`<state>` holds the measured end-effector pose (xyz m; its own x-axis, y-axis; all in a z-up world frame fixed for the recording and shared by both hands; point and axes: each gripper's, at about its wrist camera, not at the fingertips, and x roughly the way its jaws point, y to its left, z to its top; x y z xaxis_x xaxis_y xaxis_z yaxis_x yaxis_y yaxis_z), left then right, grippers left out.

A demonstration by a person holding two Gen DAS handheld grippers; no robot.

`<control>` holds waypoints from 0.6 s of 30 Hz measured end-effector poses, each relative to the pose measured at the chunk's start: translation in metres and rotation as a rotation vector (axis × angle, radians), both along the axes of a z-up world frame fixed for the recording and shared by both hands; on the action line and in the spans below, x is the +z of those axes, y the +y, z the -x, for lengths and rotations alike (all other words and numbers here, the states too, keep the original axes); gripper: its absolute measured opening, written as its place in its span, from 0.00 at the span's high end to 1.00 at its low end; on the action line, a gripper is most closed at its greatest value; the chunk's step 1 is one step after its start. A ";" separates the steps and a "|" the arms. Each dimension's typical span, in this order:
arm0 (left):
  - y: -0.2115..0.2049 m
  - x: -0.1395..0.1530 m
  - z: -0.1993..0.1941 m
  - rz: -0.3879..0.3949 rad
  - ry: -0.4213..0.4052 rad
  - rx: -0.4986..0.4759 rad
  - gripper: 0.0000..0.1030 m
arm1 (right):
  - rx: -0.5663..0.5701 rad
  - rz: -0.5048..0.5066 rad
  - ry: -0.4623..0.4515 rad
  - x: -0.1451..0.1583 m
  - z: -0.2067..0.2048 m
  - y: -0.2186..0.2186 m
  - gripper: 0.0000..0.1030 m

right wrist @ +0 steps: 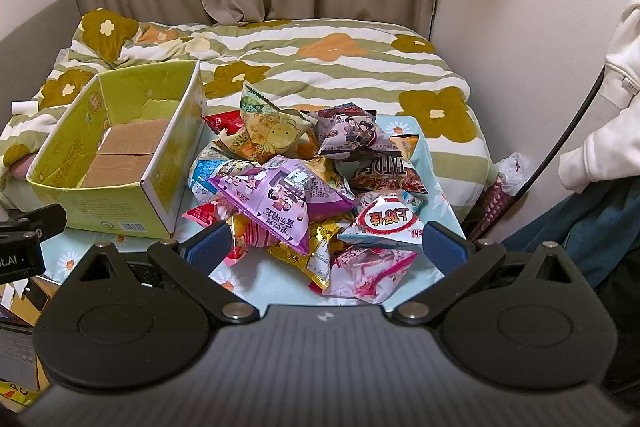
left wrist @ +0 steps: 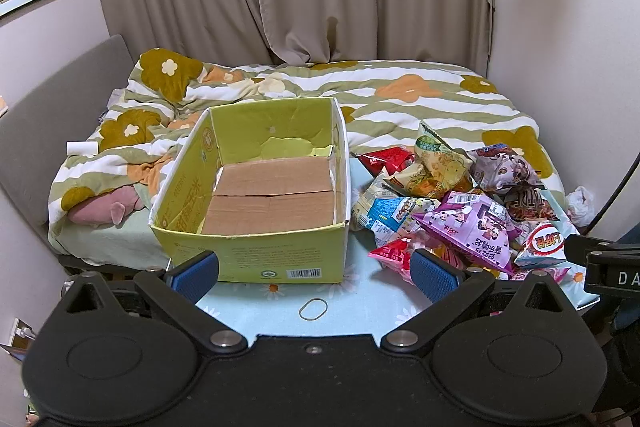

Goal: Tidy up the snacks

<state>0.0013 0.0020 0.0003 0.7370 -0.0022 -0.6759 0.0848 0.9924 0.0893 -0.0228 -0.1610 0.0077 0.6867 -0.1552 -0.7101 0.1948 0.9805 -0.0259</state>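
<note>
**Empty box, full pile: first pick not yet made**

Set on a small table (left wrist: pixel 360 291) with a pale blue daisy-print cloth, at the foot of a bed under a floral quilt (left wrist: pixel 400 99). To the left on that table, a yellow-green cardboard box (left wrist: pixel 256 255), open-topped, nothing inside but its brown bottom flaps. Just beside its right wall, touching or nearly so, a heaped pile of snack bags (right wrist: pixel 304 187), overlapping and tilted every way. On top and nearest, a purple bag (right wrist: pixel 276 203); behind it a cream-and-yellow pouch (right wrist: pixel 272 131) standing on end; at the near right a white-and-red bag (right wrist: pixel 384 223). Close to the table's near edge, a lone rubber band (left wrist: pixel 313 308).

Judged best to begin with the top bags, not the buried ones: pulling from below would likely spill the heap off the table's right edge. Better to pinch a crimped seam or corner than the puffed middle, which would slip or crush. Worth laying the first bags flat against the box's far wall, leaving room for rows.

Left gripper (left wrist: pixel 316 273): spread wide, empty, hanging before the box's near wall with the blue pads apart from it. Right gripper (right wrist: pixel 326 247): likewise wide open, holding nothing, poised low over the near edge of the pile; whether a pad brushes a bag cannot be told.
</note>
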 end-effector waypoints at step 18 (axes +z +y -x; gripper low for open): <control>0.003 0.002 0.000 -0.012 -0.003 0.001 0.00 | 0.000 -0.001 -0.002 0.000 -0.002 0.001 0.00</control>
<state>0.0016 0.0054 0.0019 0.7389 0.0063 -0.6738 0.0840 0.9913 0.1014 -0.0210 -0.1599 0.0075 0.6880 -0.1542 -0.7091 0.1949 0.9805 -0.0242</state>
